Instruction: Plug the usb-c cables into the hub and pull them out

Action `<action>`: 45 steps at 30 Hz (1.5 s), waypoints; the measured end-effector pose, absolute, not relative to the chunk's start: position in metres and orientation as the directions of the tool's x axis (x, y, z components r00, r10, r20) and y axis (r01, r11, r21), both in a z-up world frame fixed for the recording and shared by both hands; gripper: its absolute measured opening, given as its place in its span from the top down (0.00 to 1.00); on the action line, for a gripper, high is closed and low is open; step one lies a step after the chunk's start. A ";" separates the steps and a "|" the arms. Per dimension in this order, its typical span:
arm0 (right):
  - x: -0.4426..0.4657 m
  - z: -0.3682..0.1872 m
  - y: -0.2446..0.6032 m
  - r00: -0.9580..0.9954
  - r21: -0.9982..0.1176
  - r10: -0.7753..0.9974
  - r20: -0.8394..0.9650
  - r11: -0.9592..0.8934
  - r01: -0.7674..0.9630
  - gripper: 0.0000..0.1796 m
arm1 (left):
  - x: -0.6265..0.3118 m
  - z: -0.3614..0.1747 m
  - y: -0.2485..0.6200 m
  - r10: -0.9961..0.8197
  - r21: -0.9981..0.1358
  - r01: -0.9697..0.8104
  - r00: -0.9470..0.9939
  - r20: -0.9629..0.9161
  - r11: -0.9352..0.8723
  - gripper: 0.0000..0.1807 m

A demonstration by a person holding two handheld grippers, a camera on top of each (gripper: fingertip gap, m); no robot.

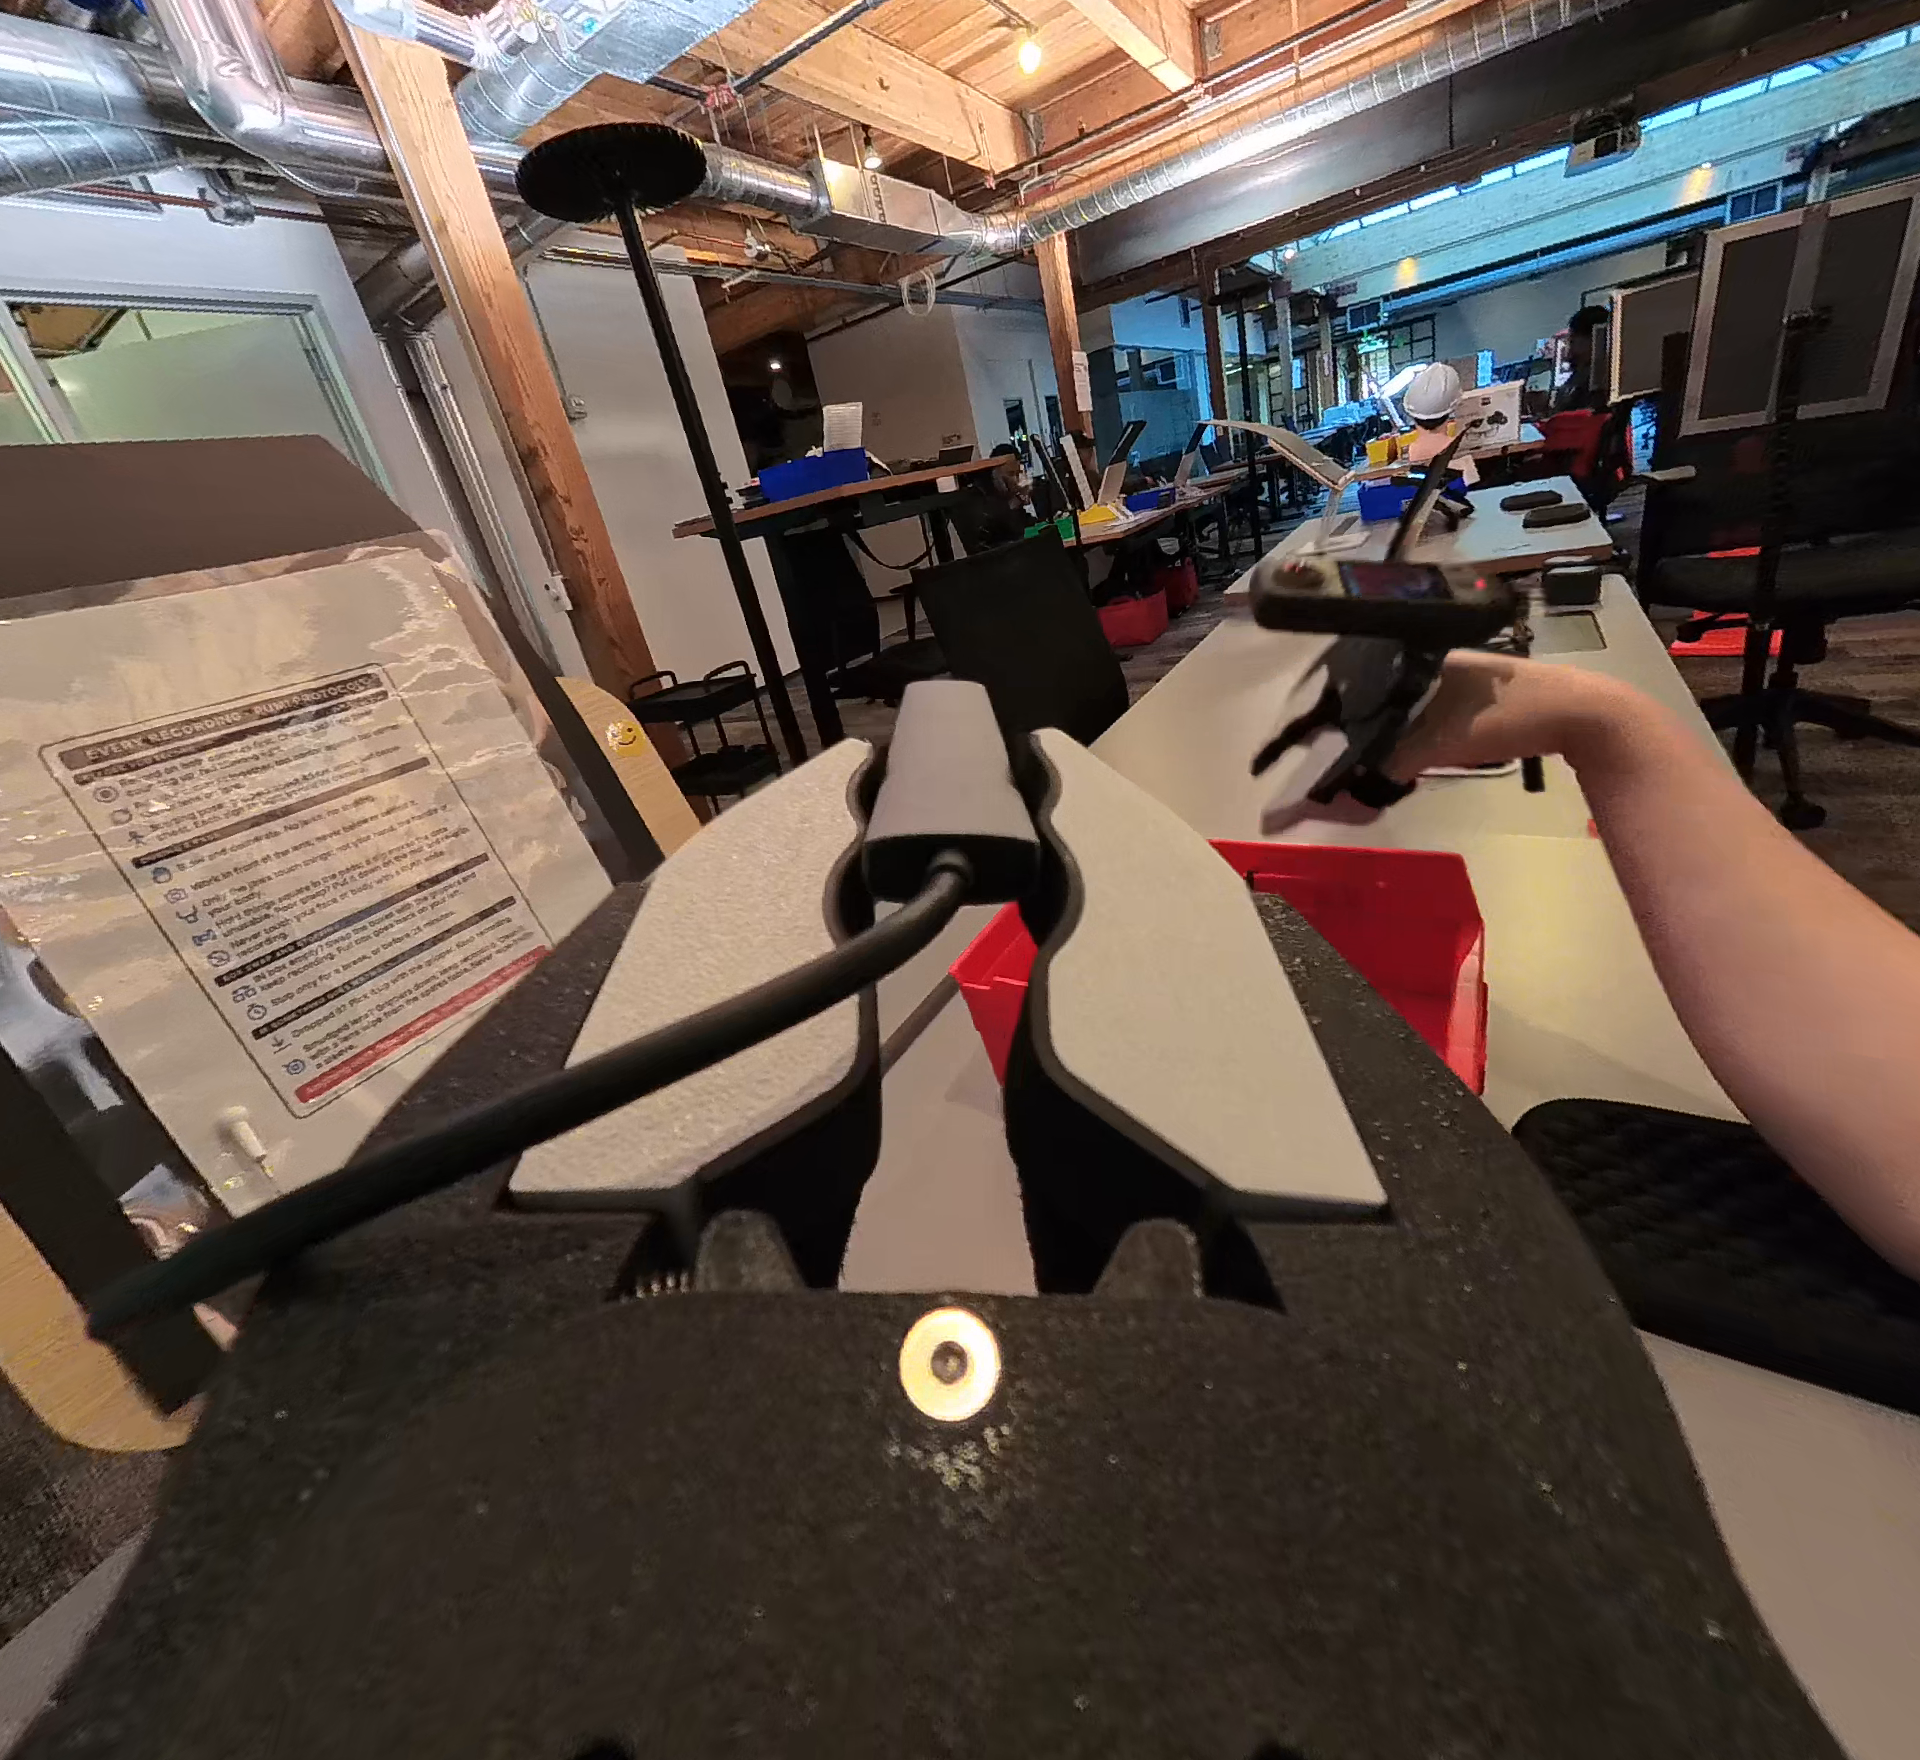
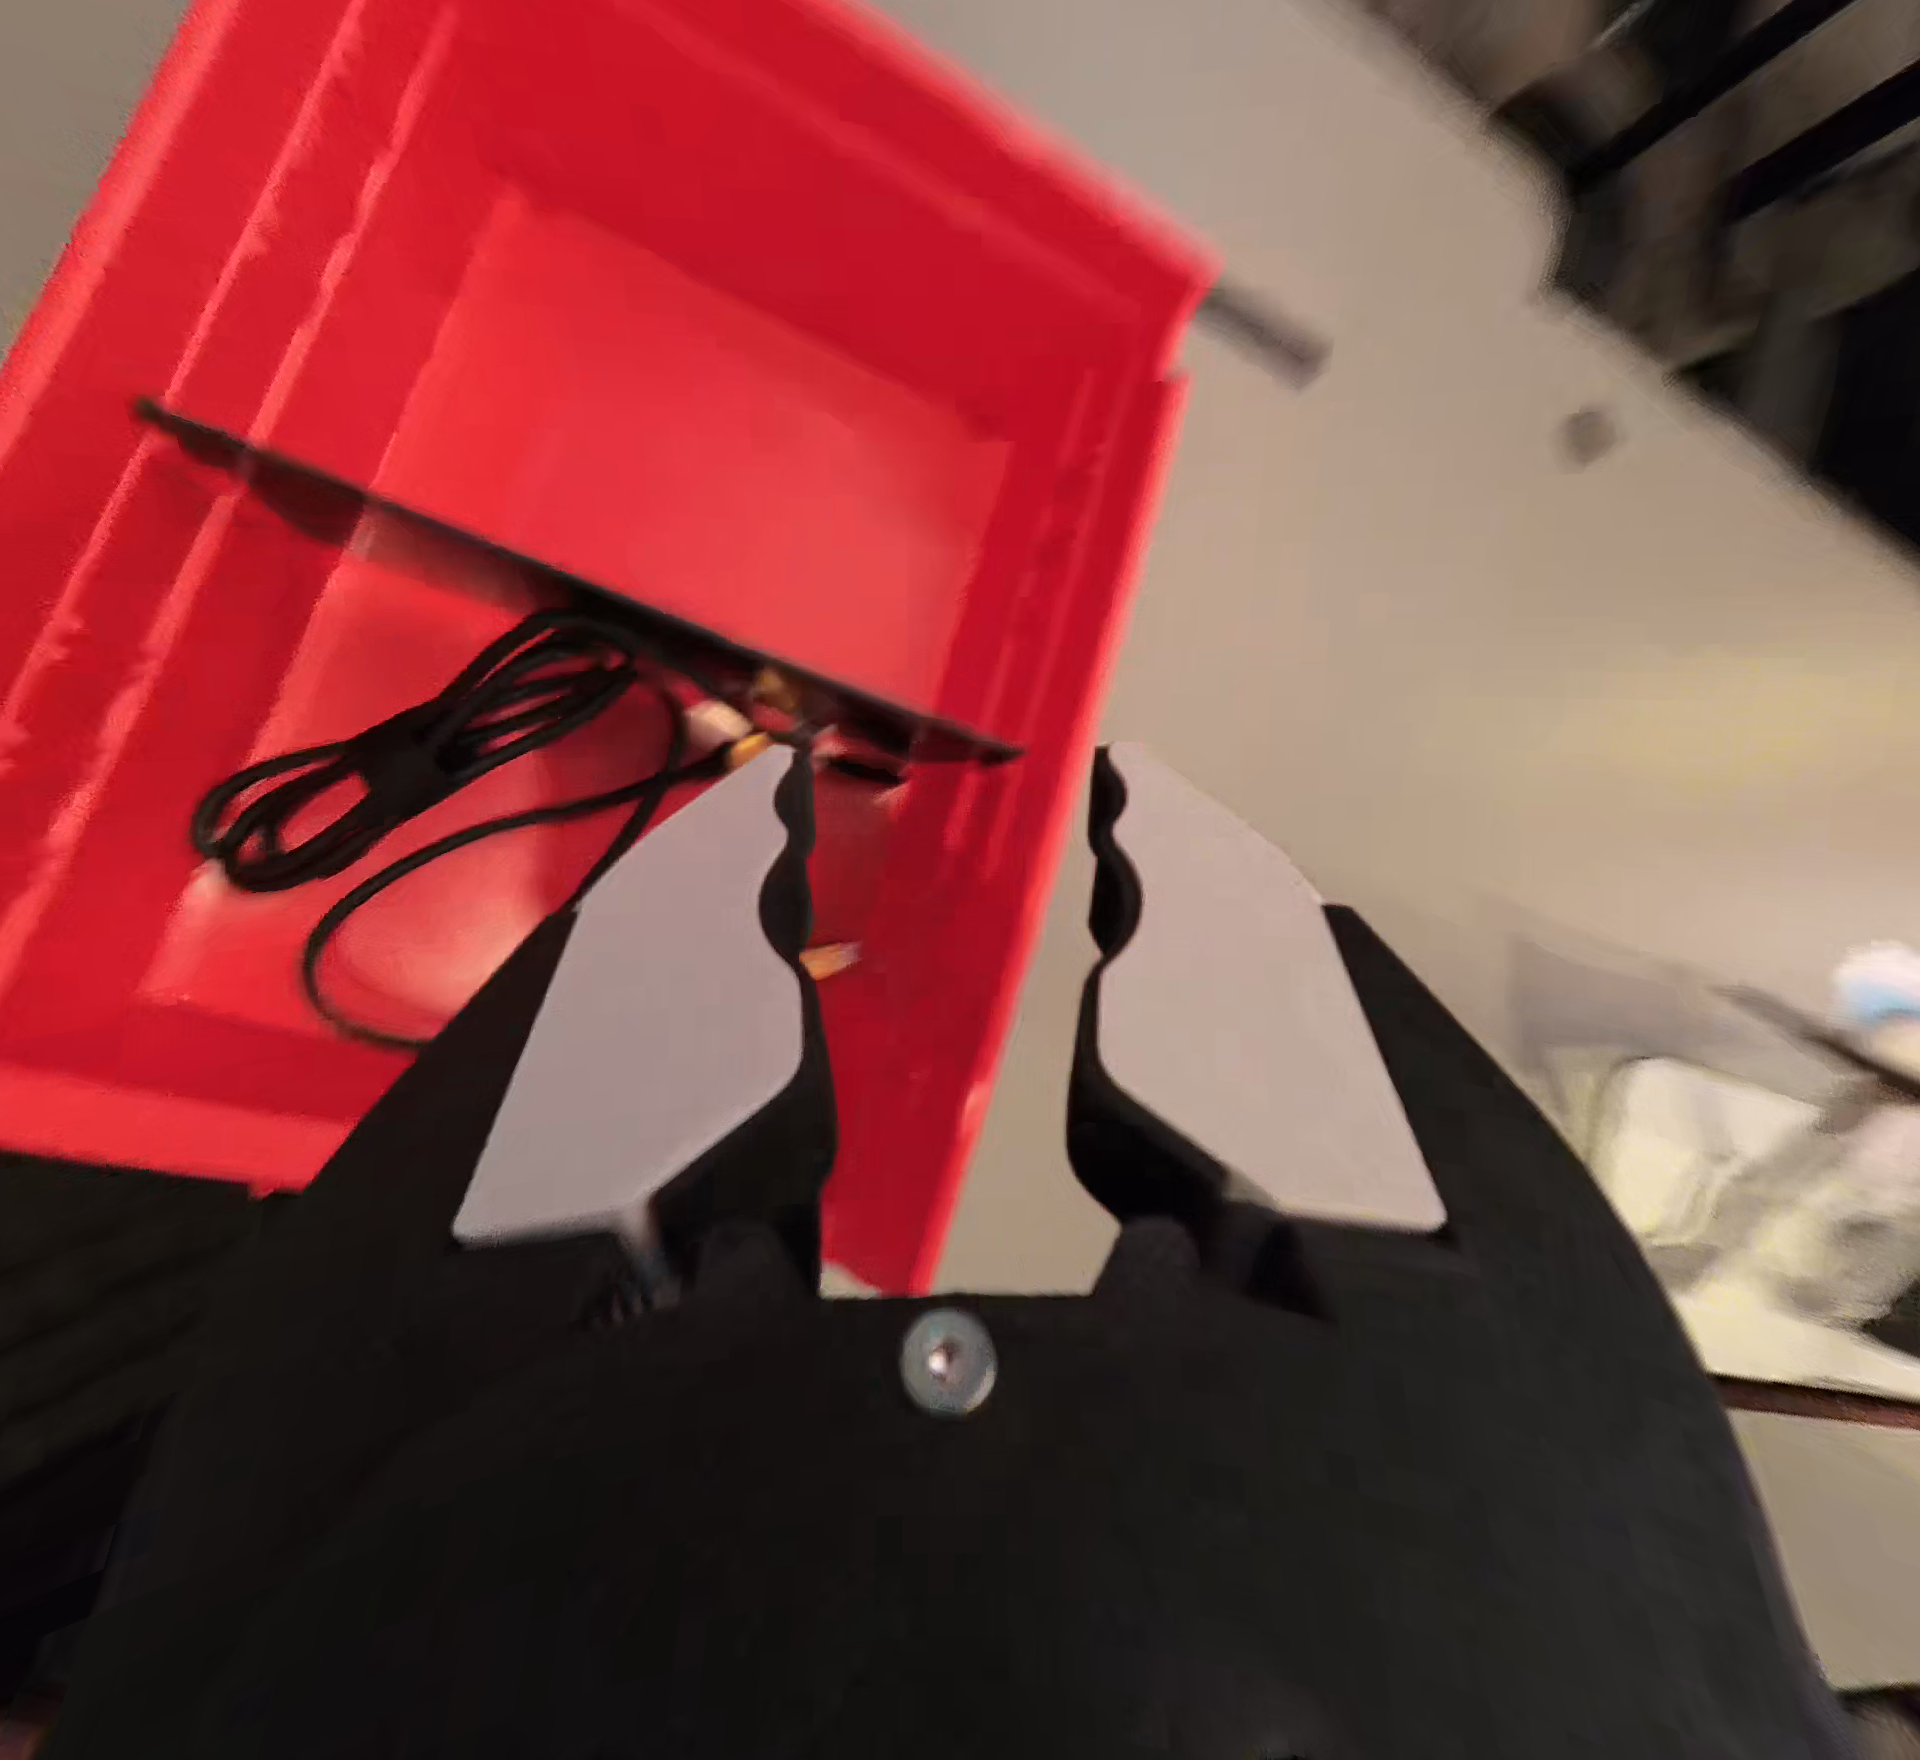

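my left gripper (image 1: 951, 775) pinches the grey hub (image 1: 948, 791), held up above the red bin (image 1: 1382, 931), its black lead (image 1: 582, 1076) trailing back. my right gripper (image 2: 940, 775) hangs spread and empty over the bin (image 2: 727, 183), where a coiled black cable (image 2: 395, 775) lies by the divider (image 2: 540, 557).

a red plastic bin (image 1: 1382, 931) with a black divider (image 2: 540, 567) across its inside stands on the white table (image 1: 1538, 879) at the right of the frame. at the left a laminated printed sheet (image 1: 291, 879) leans on a board. a black floor lamp with a round head (image 1: 613, 172) rises beside a wooden post (image 1: 499, 360). silver ducts (image 1: 208, 48) run under the timber ceiling. a black office chair (image 1: 1787, 547) stands at the far right.
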State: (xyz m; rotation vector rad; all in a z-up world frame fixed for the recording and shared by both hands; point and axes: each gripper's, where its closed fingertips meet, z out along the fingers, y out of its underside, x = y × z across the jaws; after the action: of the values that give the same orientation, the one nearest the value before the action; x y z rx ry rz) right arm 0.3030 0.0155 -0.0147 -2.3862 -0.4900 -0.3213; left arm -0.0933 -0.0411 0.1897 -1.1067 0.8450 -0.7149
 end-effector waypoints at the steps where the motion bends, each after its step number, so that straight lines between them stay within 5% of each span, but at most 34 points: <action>1: 0.300 0.008 0.020 0.863 -0.609 0.243 0.443 -0.625 0.488 0.71 | -0.091 0.188 -0.042 -0.843 -0.955 0.072 0.491 -0.218 0.289 0.87; 6: 0.194 0.141 0.022 0.665 -0.673 0.100 0.740 0.138 0.727 0.72 | -0.071 0.174 -0.046 -0.902 -0.978 0.052 0.400 -0.164 0.201 0.87; 9: 0.096 0.172 -0.017 0.544 -0.495 0.092 0.834 0.560 0.665 0.81 | -0.058 0.161 -0.044 -0.921 -0.988 0.023 0.365 -0.136 0.155 0.87; 12: 0.029 0.162 -0.037 0.375 -0.293 0.028 0.927 0.678 0.675 0.85 | -0.048 0.152 -0.042 -0.928 -0.992 -0.003 0.352 -0.122 0.129 0.87; 14: 0.005 0.146 -0.034 0.276 -0.213 0.011 0.961 0.667 0.714 0.85 | -0.042 0.146 -0.043 -0.936 -0.994 -0.021 0.334 -0.112 0.111 0.87; 20: -0.011 0.130 -0.021 0.252 -0.207 0.027 0.967 0.659 0.723 0.94 | -0.032 0.139 -0.048 -0.954 -0.996 -0.036 0.285 -0.092 0.086 0.87; 28: 0.054 0.154 -0.010 0.422 -0.434 0.146 0.895 0.510 0.743 0.94 | -0.028 0.122 -0.053 -0.984 -0.993 -0.111 0.178 0.018 -0.038 0.79; 37: 0.221 0.097 -0.012 0.570 -0.636 0.369 0.734 0.079 0.768 0.94 | -0.037 0.124 -0.047 -0.978 -0.994 -0.112 0.210 -0.010 -0.014 0.83; 45: 0.257 -0.003 0.052 0.549 -0.533 0.495 0.674 -0.188 0.825 0.94 | -0.048 0.130 -0.043 -0.972 -0.996 -0.091 0.235 -0.014 -0.007 0.85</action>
State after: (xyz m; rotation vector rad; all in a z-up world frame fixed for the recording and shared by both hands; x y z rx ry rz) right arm 0.2573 0.0522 -0.0034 -1.8449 -1.0828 -0.4408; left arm -0.0477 -0.0433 0.1303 -1.3761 1.0981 -0.9845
